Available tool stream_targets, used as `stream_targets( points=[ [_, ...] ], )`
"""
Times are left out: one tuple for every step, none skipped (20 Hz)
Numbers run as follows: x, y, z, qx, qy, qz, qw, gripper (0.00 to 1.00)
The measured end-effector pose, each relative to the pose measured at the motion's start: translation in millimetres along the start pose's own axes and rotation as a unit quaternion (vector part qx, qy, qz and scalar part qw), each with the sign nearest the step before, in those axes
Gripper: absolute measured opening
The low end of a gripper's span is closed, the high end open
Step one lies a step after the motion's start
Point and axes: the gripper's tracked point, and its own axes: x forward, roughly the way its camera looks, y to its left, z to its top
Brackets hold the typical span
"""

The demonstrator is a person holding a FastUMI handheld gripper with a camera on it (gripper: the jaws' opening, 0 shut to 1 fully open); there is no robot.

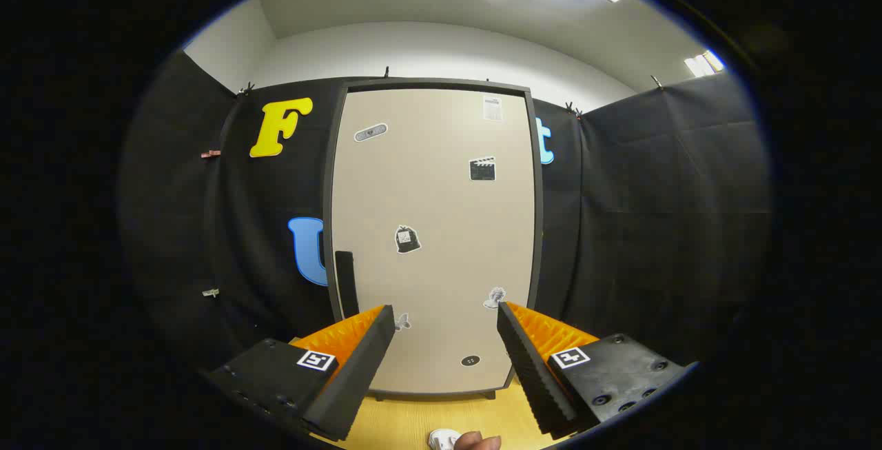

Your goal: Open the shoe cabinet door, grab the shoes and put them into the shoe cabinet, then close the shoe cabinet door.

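Gripper (446, 319) fingers spread, empty, before closed shoe cabinet door (434, 229).

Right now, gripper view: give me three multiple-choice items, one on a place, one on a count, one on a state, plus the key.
1. Where on the cabinet door is the dark handle?
A. by its left edge, low
B. at top centre
C. by its right edge, high

2. How many stickers does the door front carry?
A. none
B. one
C. more than three

3. How does the door stand?
A. wide open
B. shut
C. off its hinges, on the floor

Key:
1 A, the handle sits by the left edge, just above the left finger.
2 C, several small stickers are scattered over the panel, one at.
3 B, the panel lies flat in its frame and no inside shows; the gripper is open, fingers apart ahead of the door, holding nothing.
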Motion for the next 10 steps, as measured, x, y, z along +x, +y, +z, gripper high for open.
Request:
stream_targets(
  points=[
    [-1, 0, 0, 0.001, 0.000, 0.000, 1.000, 0.97],
    [-1, 1, 0, 0.002, 0.000, 0.002, 1.000, 0.97],
    [-3, 2, 0, 0.003, -0.001, 0.003, 1.000, 0.97],
    [-4, 4, 1, 0.002, -0.002, 0.005, 1.000, 0.97],
    [-5, 4, 2, 0.000, -0.004, 0.005, 1.000, 0.97],
    [-6, 5, 3, -0.003, -0.006, 0.005, 1.000, 0.97],
    [-6, 7, 3, -0.004, -0.008, 0.006, 1.000, 0.98],
    [-5, 11, 3, -0.002, -0.007, 0.009, 1.000, 0.97],
    [-4, 17, 2, 0.001, -0.005, 0.016, 1.000, 0.97],
    [-1, 25, 2, 0.007, -0.003, 0.024, 1.000, 0.97]
  ],
)
